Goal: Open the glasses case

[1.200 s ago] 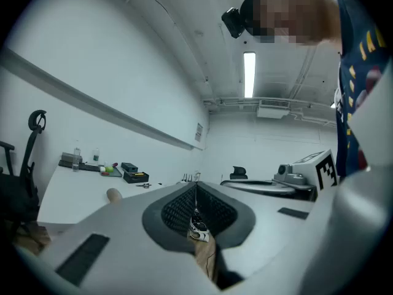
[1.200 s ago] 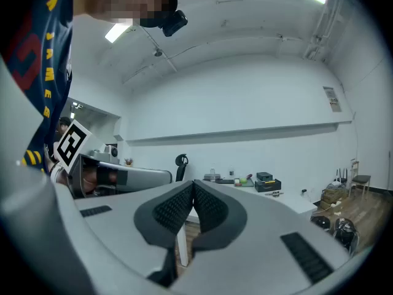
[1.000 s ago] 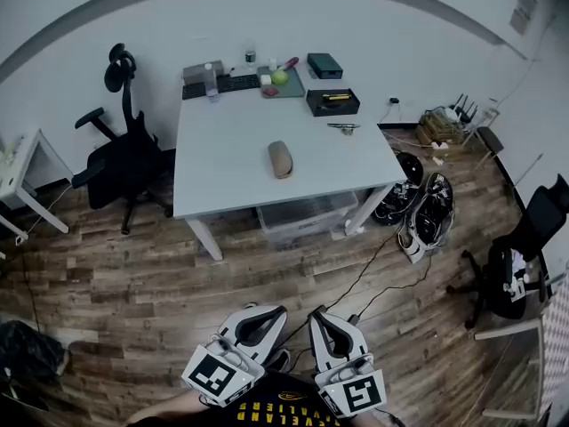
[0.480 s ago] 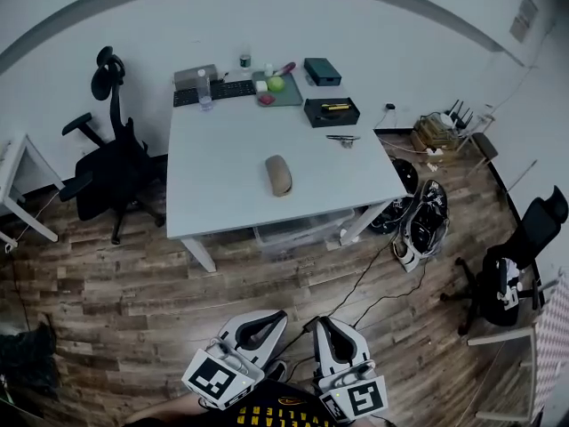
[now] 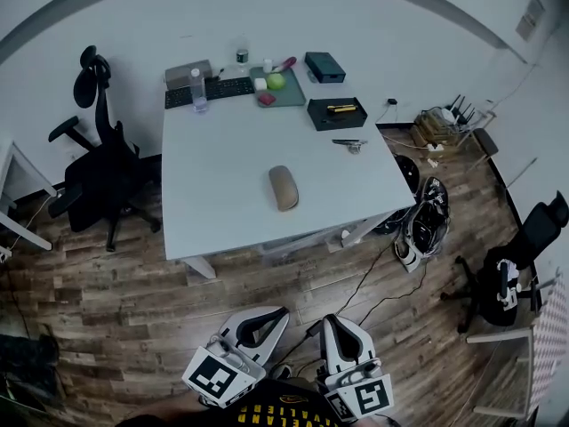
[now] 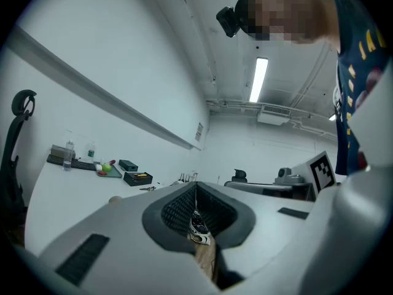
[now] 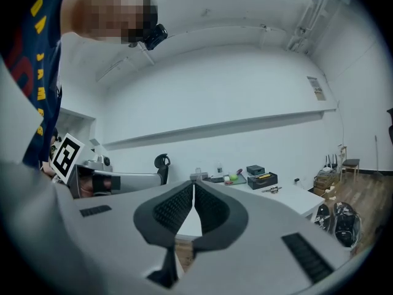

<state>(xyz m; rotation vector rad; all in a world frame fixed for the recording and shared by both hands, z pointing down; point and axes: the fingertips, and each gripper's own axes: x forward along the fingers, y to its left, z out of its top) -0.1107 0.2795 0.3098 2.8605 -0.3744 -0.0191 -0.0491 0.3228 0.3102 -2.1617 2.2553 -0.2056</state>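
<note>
The glasses case [image 5: 284, 188], a tan oval, lies shut near the middle of the white table [image 5: 204, 194]. Both grippers hang low over the wooden floor, well short of the table's front edge. My left gripper [image 5: 269, 313] is shut with nothing between its pads. My right gripper [image 5: 330, 321] beside it is shut and empty too. In the left gripper view the closed jaw tips [image 6: 195, 184] point level, with the case [image 6: 115, 199] small at the left over the jaw's edge. In the right gripper view the tips [image 7: 193, 182] meet in front of the table [image 7: 295, 200]; the case is hidden there.
A black office chair [image 5: 98, 163] stands left of the table. At the table's far edge are a keyboard [image 5: 218, 88], a green tray [image 5: 277, 83] and two dark boxes [image 5: 334, 112]. Shoes [image 5: 422, 225] and cables lie on the floor at the right, near another chair [image 5: 516, 274].
The table and case have drawn a little closer and lower in the head view as the person walks toward them. Both grippers stay shut and side by side.
</note>
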